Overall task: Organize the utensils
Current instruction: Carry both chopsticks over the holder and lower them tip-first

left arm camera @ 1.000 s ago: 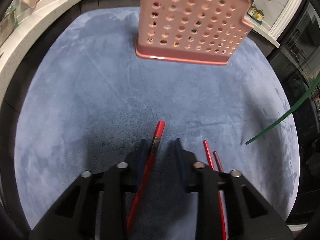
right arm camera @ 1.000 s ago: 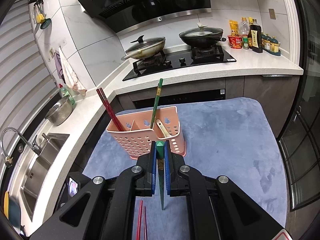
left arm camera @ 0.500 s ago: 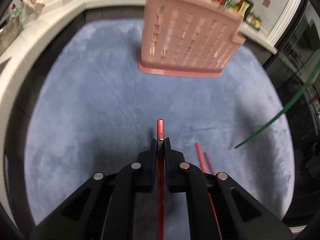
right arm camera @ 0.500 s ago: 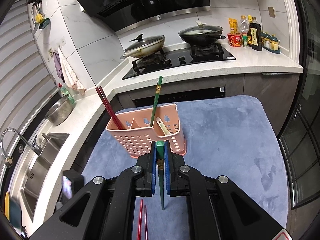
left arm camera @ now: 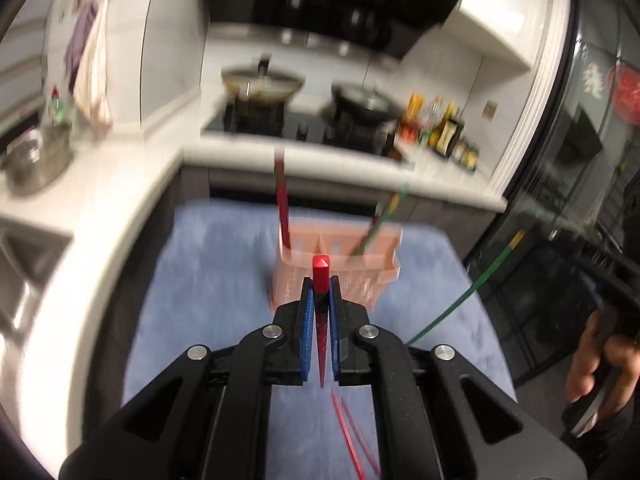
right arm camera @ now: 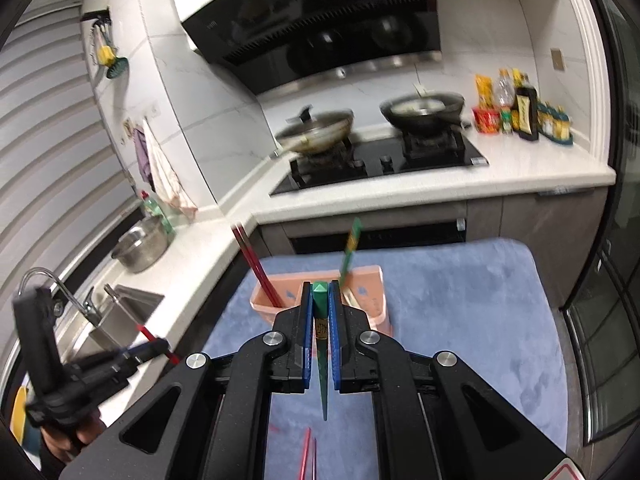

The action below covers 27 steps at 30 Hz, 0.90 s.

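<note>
Left hand-held gripper [left arm camera: 321, 290], just closed on red chopstick [left arm camera: 321, 272], has lifted it.

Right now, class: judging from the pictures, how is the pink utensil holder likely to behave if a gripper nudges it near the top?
The pink utensil holder is perforated plastic, so probably light. It stands tall on soft blue cloth, with chopsticks leaning high above its rim, so a high nudge may tip it. A push near the base would more likely slide it.

Lidded wok [right arm camera: 316, 132], black pan [right arm camera: 422, 109], steel pot [right arm camera: 141, 245]
</note>
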Tool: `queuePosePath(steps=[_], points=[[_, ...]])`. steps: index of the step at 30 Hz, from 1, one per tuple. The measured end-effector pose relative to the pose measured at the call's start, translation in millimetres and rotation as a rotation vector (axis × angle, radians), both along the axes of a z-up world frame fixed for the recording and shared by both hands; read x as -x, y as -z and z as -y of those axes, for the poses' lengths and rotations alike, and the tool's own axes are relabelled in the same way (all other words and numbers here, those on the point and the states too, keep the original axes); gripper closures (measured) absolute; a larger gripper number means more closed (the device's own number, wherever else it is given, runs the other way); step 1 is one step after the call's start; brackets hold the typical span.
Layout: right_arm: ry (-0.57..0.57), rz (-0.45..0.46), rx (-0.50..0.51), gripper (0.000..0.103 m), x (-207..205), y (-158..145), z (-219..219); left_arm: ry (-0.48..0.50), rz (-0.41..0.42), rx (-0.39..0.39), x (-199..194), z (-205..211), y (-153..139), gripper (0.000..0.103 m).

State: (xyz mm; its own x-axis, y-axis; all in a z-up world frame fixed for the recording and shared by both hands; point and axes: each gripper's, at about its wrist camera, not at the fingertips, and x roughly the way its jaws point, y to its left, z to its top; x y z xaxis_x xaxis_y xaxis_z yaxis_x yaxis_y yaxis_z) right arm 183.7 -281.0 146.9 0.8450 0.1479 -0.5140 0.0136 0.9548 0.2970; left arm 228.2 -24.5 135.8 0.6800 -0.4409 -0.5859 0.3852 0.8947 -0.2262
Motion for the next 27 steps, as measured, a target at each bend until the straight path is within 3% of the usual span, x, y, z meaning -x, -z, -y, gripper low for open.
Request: queuePosePath(steps=[5,11,15,27], points=[[-0.023,0.084,0.014,0.096,-20.3,-39.4,-3.1,-0.001,0.172,0.017,-21.5,9.3,-61.7,0.096],[-0.028,0.144,0.027,0.096,-61.6,-71.6,-6.7,-0.018,0.273,0.033,-50.8,22.8,-94.0,0.096],[-0.026,0.143,0.037,0.096,-88.0,-71.6,-8.2,-0.035,0.262,0.025,-78.3,31.6,-82.9,0.096],[-0.008,0.001,0.020,0.096,-134.5,-3.7,-2.6,-0.055,0.129,-0.013,-111.4,38.4,-18.5,0.096]])
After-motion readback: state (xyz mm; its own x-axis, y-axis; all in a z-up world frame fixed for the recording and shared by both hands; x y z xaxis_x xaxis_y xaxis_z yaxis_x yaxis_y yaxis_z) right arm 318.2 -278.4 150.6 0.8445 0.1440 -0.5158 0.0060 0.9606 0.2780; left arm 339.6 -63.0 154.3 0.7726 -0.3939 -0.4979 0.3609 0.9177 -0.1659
